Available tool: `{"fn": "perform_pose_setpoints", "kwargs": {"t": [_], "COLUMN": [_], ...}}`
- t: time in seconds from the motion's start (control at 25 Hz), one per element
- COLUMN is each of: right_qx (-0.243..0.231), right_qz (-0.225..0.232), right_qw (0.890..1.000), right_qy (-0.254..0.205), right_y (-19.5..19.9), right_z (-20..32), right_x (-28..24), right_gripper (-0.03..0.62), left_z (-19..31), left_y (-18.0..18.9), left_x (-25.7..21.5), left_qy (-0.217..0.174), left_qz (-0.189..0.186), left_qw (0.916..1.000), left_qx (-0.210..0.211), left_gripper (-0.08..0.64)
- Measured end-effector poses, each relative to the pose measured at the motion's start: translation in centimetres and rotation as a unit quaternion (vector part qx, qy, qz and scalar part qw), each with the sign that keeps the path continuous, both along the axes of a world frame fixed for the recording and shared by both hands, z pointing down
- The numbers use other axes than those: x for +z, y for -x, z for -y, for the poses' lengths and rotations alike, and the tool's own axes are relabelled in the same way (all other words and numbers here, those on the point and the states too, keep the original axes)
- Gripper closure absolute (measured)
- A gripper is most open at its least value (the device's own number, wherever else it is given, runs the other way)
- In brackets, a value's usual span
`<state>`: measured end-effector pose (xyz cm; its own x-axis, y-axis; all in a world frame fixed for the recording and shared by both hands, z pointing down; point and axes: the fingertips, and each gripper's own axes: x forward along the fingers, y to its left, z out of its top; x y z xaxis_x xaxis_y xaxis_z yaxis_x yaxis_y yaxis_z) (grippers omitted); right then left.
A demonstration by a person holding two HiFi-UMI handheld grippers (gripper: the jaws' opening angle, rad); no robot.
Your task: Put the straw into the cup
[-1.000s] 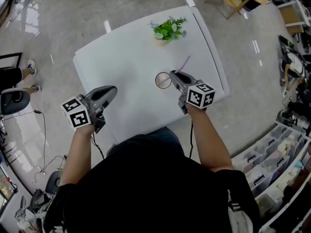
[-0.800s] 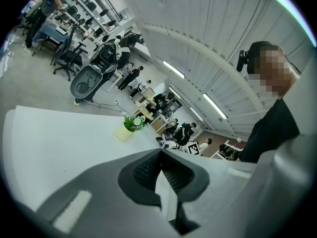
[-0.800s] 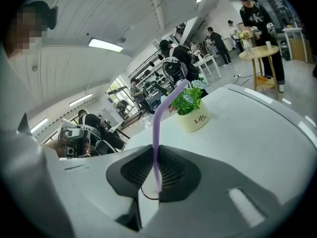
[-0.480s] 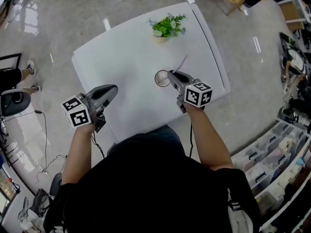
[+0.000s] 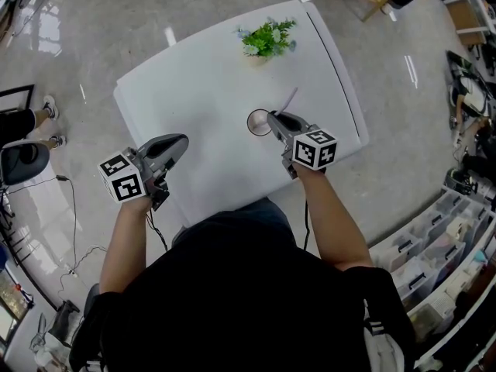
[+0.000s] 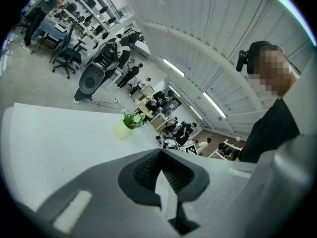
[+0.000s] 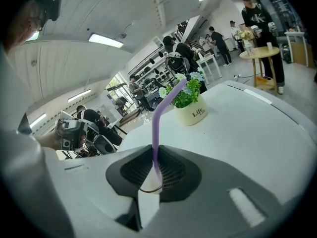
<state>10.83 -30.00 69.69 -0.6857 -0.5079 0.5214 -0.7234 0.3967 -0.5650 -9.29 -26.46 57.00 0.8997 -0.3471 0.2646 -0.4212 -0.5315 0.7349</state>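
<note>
Pinching the purple straw (image 7: 155, 133) low down in the right gripper (image 5: 273, 118), jaws clenched tight on its lower end, the long upper part and bent tip free and poking out toward 1 o'clock in the head view. Gripped so near the bottom probably to steer that short end precisely, at the cost of little length to feed below the pads. Hovering at 3 o'clock of the cup (image 5: 258, 122), tips right at its rim. Cup upright and open near the middle of the white table (image 5: 186, 91), with the straw not yet inside, judging by the head view. Along the right gripper's jaws, a thin arc under the straw's end, possibly the cup's rim, too small to be sure. Left gripper (image 5: 180, 141) parked at 9 o'clock of the cup, well apart, over the table's near side, jaws closed together on nothing. Likely held out of the way on purpose, yet free to steady the cup on demand. No business with the potted plant (image 5: 267, 41) at 12 o'clock near the far edge, clear of the path. Next, by judgement: tilting the straw more upright over the opening, lowering the end in, then letting go. Some risk of nudging a light cup sideways, with the jaws so close to its rim.
</note>
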Motion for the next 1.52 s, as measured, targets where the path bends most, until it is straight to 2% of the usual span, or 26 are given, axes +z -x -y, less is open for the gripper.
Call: {"fn": "perform_pose_setpoints", "kwargs": {"t": [0.56,1.32,1.52], "right_qx": [-0.001,0.018,0.024], "right_qz": [-0.013,-0.042,-0.046], "right_qw": [1.0,0.999,0.998], "right_qy": [-0.005,0.008,0.017], "right_y": [0.0,-1.3,-1.9], "right_z": [0.1,-0.3,-1.2], "right_x": [0.2,1.1,1.5], "right_gripper": [0.511,0.366,0.354], "left_z": [-0.4,-1.2,-1.7], "left_y": [0.0,0.4,0.5], "left_x": [-0.5,-1.8,-2.1], "left_qy": [-0.002,-0.012,-0.016], "left_qz": [-0.003,-0.014,-0.015], "left_qw": [1.0,0.9998,0.9997], "left_qx": [0.005,0.003,0.006], "left_gripper": [0.558,0.558,0.558]}}
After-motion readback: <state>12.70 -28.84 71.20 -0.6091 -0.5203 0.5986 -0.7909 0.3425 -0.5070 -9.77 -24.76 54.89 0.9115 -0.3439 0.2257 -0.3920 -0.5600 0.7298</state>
